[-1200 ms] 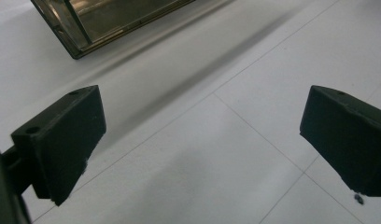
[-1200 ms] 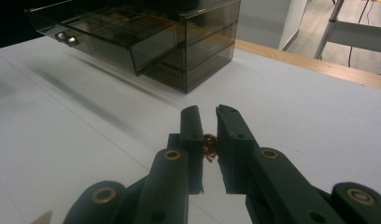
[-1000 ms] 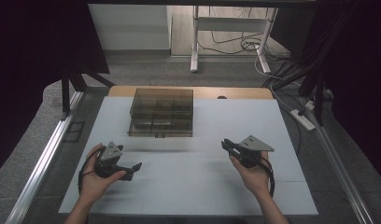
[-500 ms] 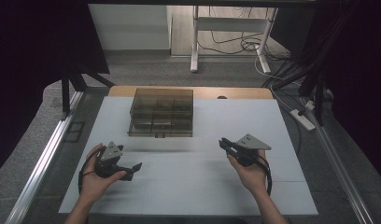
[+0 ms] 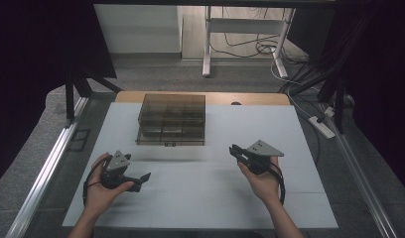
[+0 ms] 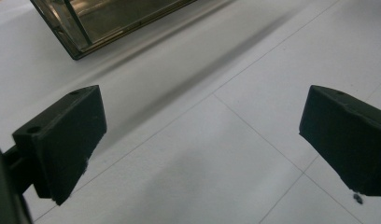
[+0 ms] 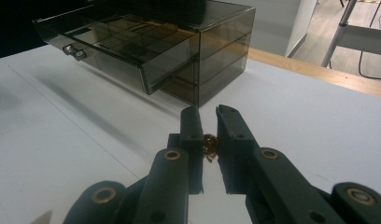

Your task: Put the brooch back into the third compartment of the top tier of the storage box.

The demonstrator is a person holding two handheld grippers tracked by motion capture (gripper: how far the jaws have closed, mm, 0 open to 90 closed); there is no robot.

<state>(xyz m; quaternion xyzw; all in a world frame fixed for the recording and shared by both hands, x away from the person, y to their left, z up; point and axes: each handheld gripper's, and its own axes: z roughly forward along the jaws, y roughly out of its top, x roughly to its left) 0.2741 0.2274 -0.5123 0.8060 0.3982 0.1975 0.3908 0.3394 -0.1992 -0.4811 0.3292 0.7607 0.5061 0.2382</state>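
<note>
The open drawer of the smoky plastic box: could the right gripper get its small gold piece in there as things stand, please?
Probably yes. The right gripper is shut on a small gold piece, and the drawer stands pulled out with its top open. Bare white table lies between them, and the left gripper sits off to the side.

The right gripper (image 5: 236,150) has slid a little toward nine o'clock across the surface (image 5: 200,198) in the high view, and the right hand (image 5: 262,178) holding it has shifted the same way, narrowing the gap to the left gripper (image 5: 141,179).
</note>
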